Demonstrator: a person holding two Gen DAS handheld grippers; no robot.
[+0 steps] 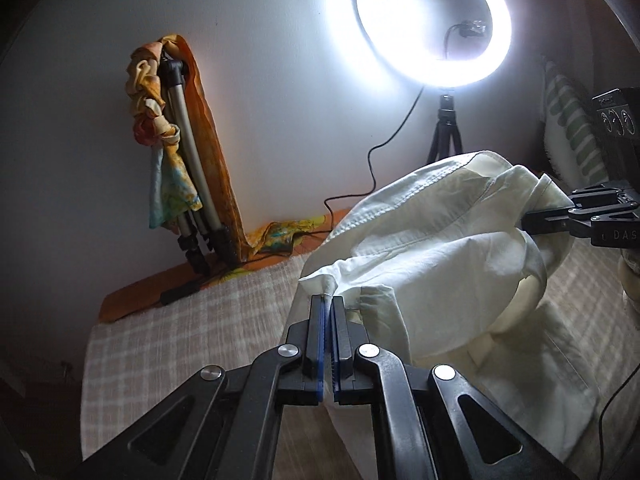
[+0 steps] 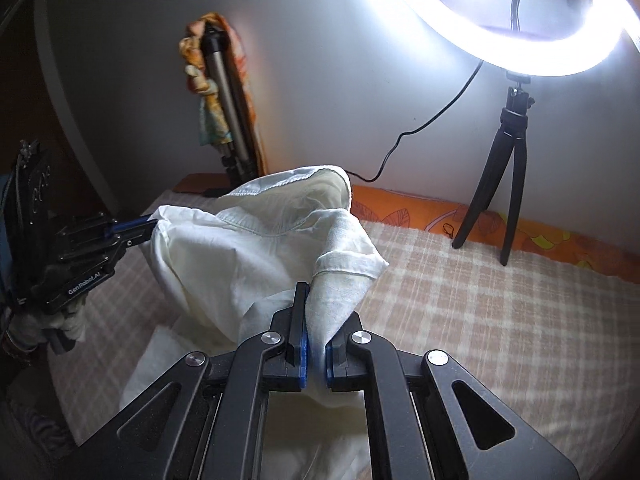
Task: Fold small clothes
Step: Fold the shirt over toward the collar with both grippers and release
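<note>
A small cream-white garment (image 1: 432, 248) hangs lifted above the checked bedcover (image 1: 192, 336), stretched between both grippers; its lower part drapes onto the bed. My left gripper (image 1: 328, 300) is shut on one corner of it. My right gripper (image 2: 310, 292) is shut on the opposite corner. The garment also shows in the right wrist view (image 2: 248, 252). The right gripper appears at the right of the left wrist view (image 1: 532, 222), and the left gripper at the left of the right wrist view (image 2: 148, 226).
A lit ring light (image 1: 432, 20) on a small black tripod (image 2: 504, 176) stands at the back by the wall, its cable (image 1: 376, 168) trailing down. A folded tripod draped with coloured scarves (image 1: 180, 148) leans on the wall. An orange sheet edge (image 2: 460, 216) runs along the back.
</note>
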